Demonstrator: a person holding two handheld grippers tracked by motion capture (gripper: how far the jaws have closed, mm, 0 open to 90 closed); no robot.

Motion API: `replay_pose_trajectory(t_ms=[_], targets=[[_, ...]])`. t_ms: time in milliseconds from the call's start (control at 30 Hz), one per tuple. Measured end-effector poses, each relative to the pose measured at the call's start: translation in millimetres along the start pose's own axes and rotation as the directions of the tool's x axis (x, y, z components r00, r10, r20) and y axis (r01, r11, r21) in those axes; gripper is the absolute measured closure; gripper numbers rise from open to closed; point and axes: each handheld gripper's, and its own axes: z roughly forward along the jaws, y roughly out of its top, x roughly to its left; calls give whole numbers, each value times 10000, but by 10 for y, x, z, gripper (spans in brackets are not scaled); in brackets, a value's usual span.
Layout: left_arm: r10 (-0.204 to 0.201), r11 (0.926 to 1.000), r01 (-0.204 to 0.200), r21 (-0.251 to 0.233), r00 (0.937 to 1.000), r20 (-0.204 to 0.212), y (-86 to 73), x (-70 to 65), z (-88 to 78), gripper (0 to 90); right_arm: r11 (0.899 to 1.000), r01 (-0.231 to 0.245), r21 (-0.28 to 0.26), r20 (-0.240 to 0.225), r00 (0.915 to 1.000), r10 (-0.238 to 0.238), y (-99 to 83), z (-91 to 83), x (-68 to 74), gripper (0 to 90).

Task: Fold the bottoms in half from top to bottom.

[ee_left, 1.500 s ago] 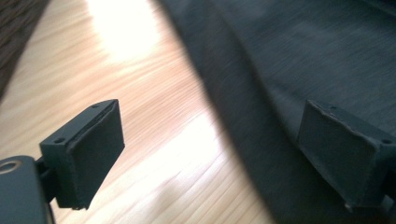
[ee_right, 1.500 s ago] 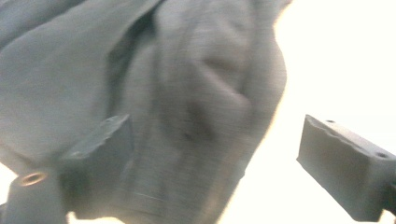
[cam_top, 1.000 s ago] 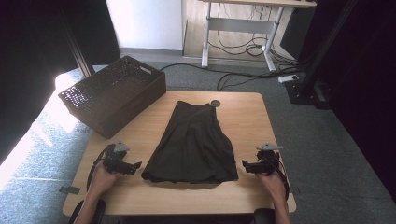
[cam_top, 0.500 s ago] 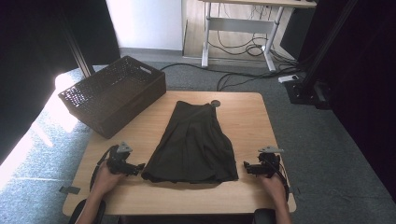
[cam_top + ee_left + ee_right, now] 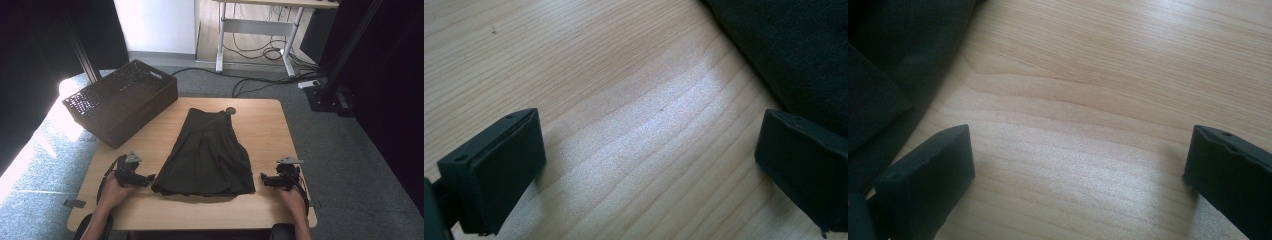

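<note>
A dark skirt (image 5: 207,155) lies flat in the middle of the wooden table (image 5: 260,125), waist at the far end and hem toward me. My left gripper (image 5: 149,178) rests low on the table just left of the hem's near left corner, jaws wide open over bare wood, with the skirt's edge (image 5: 789,55) at the upper right of the left gripper view. My right gripper (image 5: 263,180) sits just right of the hem's near right corner, also open, with the cloth (image 5: 893,60) at the left of its view. Neither holds anything.
A dark woven basket (image 5: 120,100) stands at the table's far left corner, partly overhanging. A small round dark disc (image 5: 230,110) lies by the skirt's waist. Beyond the table are a desk frame (image 5: 255,30) and cables on grey carpet.
Both grippers have edged inward along the table toward the skirt's near corners and sit a little lower. The skirt has not moved.
</note>
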Motion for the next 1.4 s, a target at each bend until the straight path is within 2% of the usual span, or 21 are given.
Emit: replay_pose_trajectory(t_ms=[167, 233, 300, 367, 500, 600, 733, 967, 1133, 1233, 1400], targets=[[36, 10000, -37, 87, 10000, 53, 9, 6, -3, 0, 10000, 26, 38, -72, 10000, -26, 0, -8, 3, 0], [-71, 9998, 71, 206, 10000, -6, 32, 14, -17, 17, 9999, -45, 140, -197, 9998, 48, 12, -19, 11, 0], [-261, 9996, 260, 125, 9996, 143, 57, 28, -37, 71, 9997, -228, 58, -471, 9986, 231, 28, -30, 25, 0], [-391, 9992, 391, -2, 9988, 298, 95, 28, -59, 68, 10000, -83, -17, -561, 9984, 81, 64, -54, 67, 0], [-35, 9997, 43, -222, 9993, 368, 224, -46, -95, 5, 9992, 240, -316, -785, 9966, -265, 188, -129, 188, 0], [261, 9991, -247, -355, 9989, 386, 329, -102, -106, 0, 9979, 438, -468, -1046, 9933, -485, 295, -168, 288, 0], [583, 9971, -562, -507, 9975, 411, 510, -162, -85, 0, 9970, 370, -677, -1515, 9873, -470, 432, -181, 376, 0], [782, 9944, -730, -760, 9946, 680, 779, -252, 33, 0, 9925, 561, -1089, -1694, 9827, -741, 693, -220, 495, 0], [991, 9930, -936, -717, 9920, 779, 952, -334, 152, 0, 9898, 1135, -856, -1806, 9753, -1275, 872, -114, 668, 0], [953, 9929, -879, -808, 9911, 933, 1030, -372, 194, 0, 9877, 1424, -643, -1825, 9714, -1519, 941, -3, 752, 0], [1140, 9929, -1115, -404, 9914, 645, 1096, -384, 338, 0, 9867, 1618, -171, -1676, 9724, -1623, 998, 200, 824, 0]])
